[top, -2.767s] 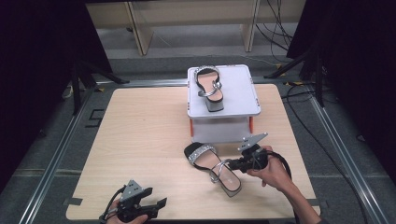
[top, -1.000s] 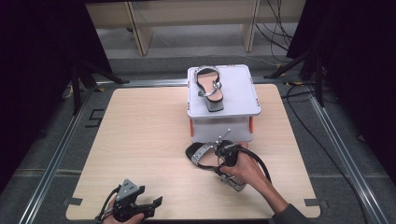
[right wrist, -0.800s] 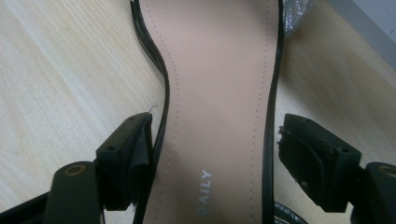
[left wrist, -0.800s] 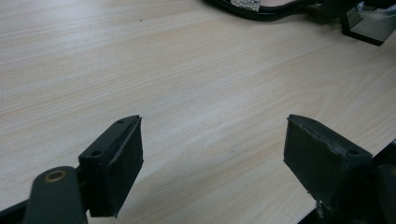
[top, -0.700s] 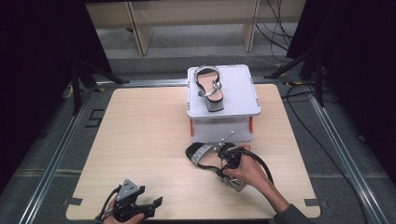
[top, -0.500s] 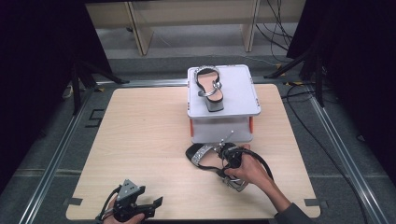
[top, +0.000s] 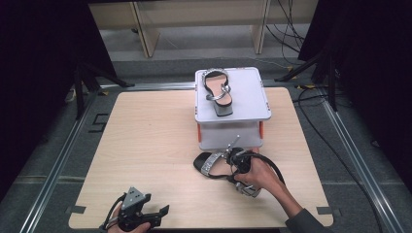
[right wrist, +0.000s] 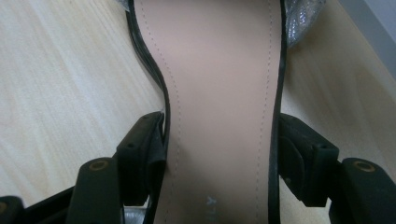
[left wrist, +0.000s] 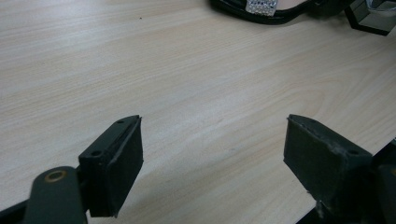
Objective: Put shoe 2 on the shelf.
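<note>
A black sandal [top: 210,162] with a glittery strap and a beige insole lies on the wooden table [top: 145,141], just in front of the white stand. My right gripper [top: 232,167] reaches down over its middle. In the right gripper view the right gripper [right wrist: 219,135] has just been closing, and its pads now press both edges of the sandal's [right wrist: 219,84] narrow waist. My left gripper [top: 163,209] rests at the table's near edge, far from the shoe. In the left gripper view it [left wrist: 215,140] stands open over bare wood, with the sandal's toe [left wrist: 261,8] at the top.
A white two-level stand [top: 252,99] on orange legs sits at the table's far middle, with a matching second sandal [top: 218,92] on top. Metal rails frame the table, and cables trail on the floor to the right.
My right gripper has come in from the sandal's right side onto its middle, and its jaws have closed on the sole. The left gripper has barely moved.
</note>
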Available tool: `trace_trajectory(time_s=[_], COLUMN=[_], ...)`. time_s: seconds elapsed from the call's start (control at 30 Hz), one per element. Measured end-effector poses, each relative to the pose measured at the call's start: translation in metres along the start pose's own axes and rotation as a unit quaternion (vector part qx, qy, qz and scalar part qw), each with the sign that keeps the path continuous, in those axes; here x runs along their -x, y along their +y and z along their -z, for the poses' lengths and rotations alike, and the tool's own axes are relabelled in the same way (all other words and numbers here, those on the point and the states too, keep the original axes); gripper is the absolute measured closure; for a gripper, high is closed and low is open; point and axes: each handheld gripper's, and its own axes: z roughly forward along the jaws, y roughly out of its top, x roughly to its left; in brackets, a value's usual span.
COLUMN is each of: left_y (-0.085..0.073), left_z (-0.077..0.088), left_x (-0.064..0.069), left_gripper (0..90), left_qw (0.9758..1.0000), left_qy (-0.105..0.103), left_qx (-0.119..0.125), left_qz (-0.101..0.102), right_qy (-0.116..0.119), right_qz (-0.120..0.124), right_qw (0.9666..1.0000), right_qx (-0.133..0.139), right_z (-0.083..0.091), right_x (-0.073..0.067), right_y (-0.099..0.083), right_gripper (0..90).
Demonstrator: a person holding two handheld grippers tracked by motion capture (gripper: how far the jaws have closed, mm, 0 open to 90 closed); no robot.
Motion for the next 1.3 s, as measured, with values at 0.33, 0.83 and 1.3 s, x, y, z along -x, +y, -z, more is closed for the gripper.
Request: trace_trajectory(time_s=[0.33, 0.83, 1.3], left_y=[0.0, 0.001, 0.0], left_z=[-0.001, 0.0, 0.0], left_x=[0.002, 0.0, -0.001], left_gripper=[19.5, 19.5, 19.5], left_qw=[0.9999, 0.9999, 0.9999], left_qy=[-0.006, -0.001, 0.003], left_qx=[0.006, 0.008, 0.005], left_qz=[0.007, 0.011, 0.015], right_qy=[0.002, 0.001, 0.054], right_qz=[0.011, -0.002, 0.019], right_qw=[0.9999, 0.9998, 0.9943], right_qx=[-0.007, 0.019, 0.09], right_z=[-0.006, 0.017, 0.08], right_x=[0.0, -0.001, -0.003], right_y=[0.0, -0.001, 0.022], right_gripper=[38.3, 42.3, 42.4])
